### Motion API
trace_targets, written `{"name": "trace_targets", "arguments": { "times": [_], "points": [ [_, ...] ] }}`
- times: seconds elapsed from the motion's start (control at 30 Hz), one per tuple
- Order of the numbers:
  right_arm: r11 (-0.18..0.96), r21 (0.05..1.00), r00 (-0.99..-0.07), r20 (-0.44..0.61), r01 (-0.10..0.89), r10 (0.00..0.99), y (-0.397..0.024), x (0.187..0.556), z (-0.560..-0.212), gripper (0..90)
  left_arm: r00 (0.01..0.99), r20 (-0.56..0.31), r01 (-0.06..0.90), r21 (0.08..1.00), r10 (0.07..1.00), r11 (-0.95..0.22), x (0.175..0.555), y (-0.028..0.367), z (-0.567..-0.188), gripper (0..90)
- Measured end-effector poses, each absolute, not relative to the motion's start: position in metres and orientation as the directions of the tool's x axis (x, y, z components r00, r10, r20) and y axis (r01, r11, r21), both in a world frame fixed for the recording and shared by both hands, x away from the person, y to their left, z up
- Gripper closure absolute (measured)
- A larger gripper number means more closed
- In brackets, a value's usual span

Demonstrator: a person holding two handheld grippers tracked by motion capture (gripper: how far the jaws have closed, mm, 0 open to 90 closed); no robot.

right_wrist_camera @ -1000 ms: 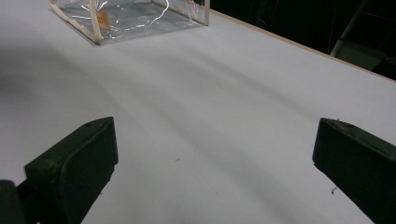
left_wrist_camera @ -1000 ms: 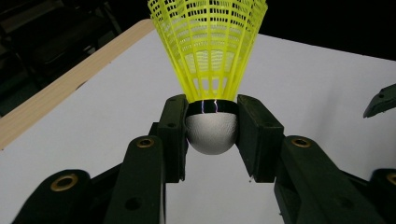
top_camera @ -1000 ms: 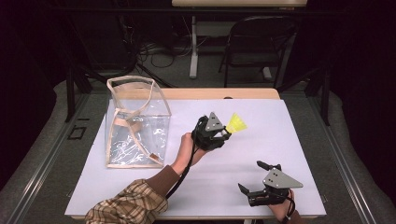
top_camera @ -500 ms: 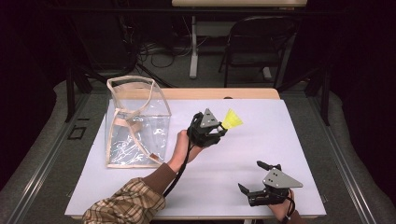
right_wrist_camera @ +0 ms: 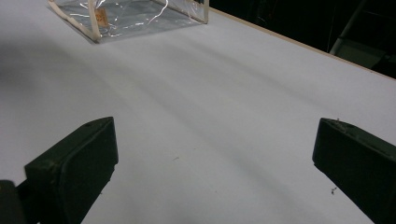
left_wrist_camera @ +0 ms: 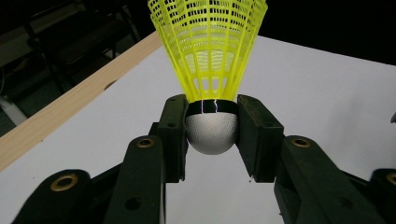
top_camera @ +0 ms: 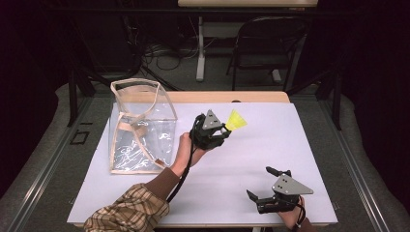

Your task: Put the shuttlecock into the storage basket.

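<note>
White tabletop (top_camera: 270, 145) filled the frame's middle; the left gripper (top_camera: 223, 134) pinched the yellow shuttlecock (top_camera: 236, 120) by its cork, just right of the clear bag (top_camera: 140, 125). Keeping that grip firm seemed wise. At lower right, the right gripper (top_camera: 265, 186) stood open, empty.

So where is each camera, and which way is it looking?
High view: above the person's side, looking forward and down on the table; forearms, hands, left tool and right tool show.
Left gripper view: on the left tool, looking along its jaws clamped on the yellow shuttlecock.
Right gripper view: on the right tool, facing the clear bag between open jaws.
Shared: high and right gripper views both show the bag.
</note>
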State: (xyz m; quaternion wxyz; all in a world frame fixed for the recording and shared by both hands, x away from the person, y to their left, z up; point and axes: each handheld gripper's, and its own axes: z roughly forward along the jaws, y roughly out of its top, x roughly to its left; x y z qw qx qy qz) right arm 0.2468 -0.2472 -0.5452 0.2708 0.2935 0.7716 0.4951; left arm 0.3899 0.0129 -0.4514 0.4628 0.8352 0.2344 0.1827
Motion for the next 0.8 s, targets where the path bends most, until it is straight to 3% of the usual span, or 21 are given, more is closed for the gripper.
{"name": "trace_targets", "arguments": {
  "times": [0.8],
  "points": [
    [0.339,0.921,-0.683,-0.124,0.19,0.72,-0.247,0.248,-0.546,0.0,0.793,0.102,0.229,0.864,0.601,-0.448,0.401,0.032,-0.443,64.6]
  ]
}}
